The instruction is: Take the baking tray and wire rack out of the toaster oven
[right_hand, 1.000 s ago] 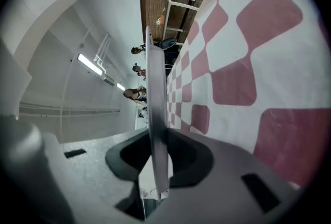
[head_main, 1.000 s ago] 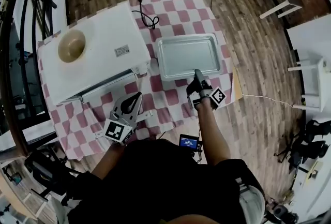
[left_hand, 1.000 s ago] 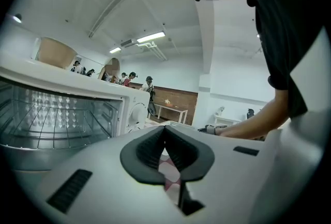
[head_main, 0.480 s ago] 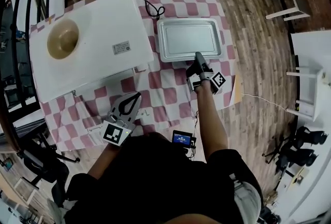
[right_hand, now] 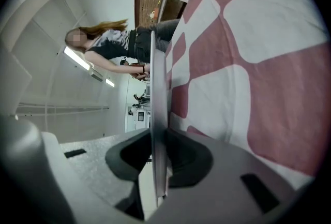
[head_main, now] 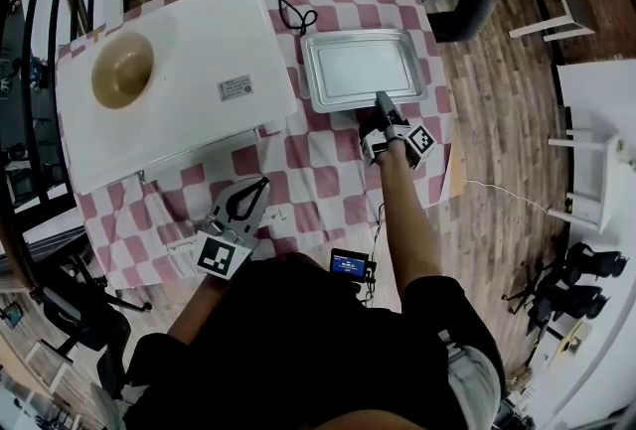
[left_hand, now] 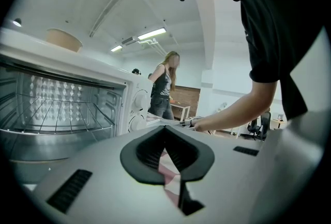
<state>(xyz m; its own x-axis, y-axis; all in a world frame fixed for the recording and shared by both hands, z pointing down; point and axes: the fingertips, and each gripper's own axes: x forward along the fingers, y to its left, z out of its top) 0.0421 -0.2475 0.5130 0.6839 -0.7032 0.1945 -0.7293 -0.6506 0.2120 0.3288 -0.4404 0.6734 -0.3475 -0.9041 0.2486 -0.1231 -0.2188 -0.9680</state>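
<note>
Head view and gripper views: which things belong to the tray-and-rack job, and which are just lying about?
Job: baking tray, held at its rim by the right gripper; toaster oven; wire rack inside it; left gripper, shut, empty.

Lying about: bowl on the oven; power cord; checked tablecloth.

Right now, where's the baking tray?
In the head view the baking tray is over the checked cloth, right of the white toaster oven, its near rim clamped in the right claw.

Steep overhead view; two low close-ups
</note>
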